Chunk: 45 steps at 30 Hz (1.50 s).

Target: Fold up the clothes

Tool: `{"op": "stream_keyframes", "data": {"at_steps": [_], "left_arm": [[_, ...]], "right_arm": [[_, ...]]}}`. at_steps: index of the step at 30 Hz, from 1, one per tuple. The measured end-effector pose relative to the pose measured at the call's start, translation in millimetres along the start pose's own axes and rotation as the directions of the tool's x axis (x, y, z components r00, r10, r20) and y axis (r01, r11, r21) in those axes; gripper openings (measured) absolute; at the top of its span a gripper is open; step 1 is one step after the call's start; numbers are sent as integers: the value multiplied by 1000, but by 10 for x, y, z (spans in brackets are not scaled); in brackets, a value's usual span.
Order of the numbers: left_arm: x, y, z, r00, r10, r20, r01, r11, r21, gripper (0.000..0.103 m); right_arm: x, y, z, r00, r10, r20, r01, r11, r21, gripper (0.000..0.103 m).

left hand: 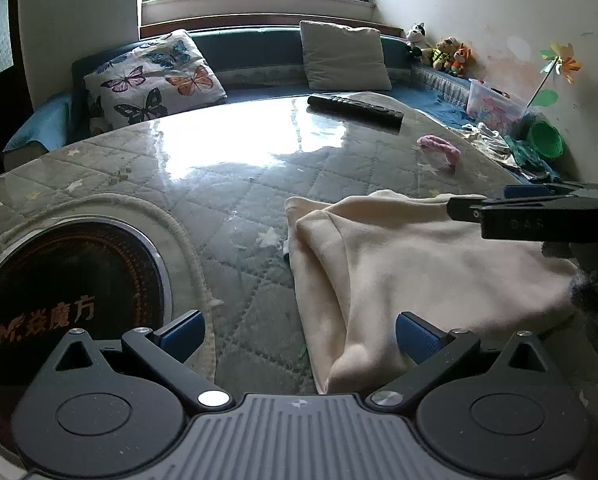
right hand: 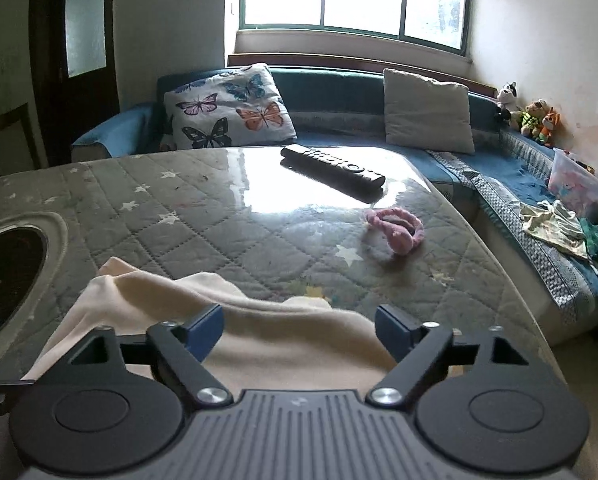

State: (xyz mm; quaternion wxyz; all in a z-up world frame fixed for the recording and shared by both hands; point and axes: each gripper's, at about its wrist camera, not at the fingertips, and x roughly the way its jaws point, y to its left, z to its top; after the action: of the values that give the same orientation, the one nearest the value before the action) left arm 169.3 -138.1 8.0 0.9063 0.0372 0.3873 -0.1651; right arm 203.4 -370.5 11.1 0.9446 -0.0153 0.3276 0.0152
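The cream garment (left hand: 411, 264) lies on the worktop (left hand: 227, 184) at the lower right of the left view and lower centre of the right view, already doubled over along one edge, with a bunched ridge across it. Both the left gripper (left hand: 299, 332) and right gripper (right hand: 299, 328) have their jaws wide apart and hold nothing; the right one hangs just above the cloth. This fits either a fold partway made or one just released. Any further fold would call for pinching a free edge cleanly. A remote (right hand: 333, 172) and pink band (right hand: 395, 230) lie beyond, well apart.
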Motion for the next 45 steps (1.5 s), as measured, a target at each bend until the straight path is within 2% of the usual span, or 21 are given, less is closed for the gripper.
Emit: {"op": "stream_keyframes", "data": {"at_steps": [10,23,32,45], "left_arm": [[-191,-41,-120,1000,7,16,-7,1000,17,103],[-398,-72,-385,1000,22,8,-22,999,29,103],[-524,-39,-557,999,30,15,-31,999,30,103],[-669,-27,-736,999,39,20,-39,999,34,103]], "right_arm": [[-387,68,-240,1000,-13,24,13,1000,21,103],[-816,238,-592,998,-54,32,53,998,23,103],[-973,390,-786,995,-96,24,95,995,15,103],[-1147,516,-978,994,-106,13,106,993,43,103]]}}
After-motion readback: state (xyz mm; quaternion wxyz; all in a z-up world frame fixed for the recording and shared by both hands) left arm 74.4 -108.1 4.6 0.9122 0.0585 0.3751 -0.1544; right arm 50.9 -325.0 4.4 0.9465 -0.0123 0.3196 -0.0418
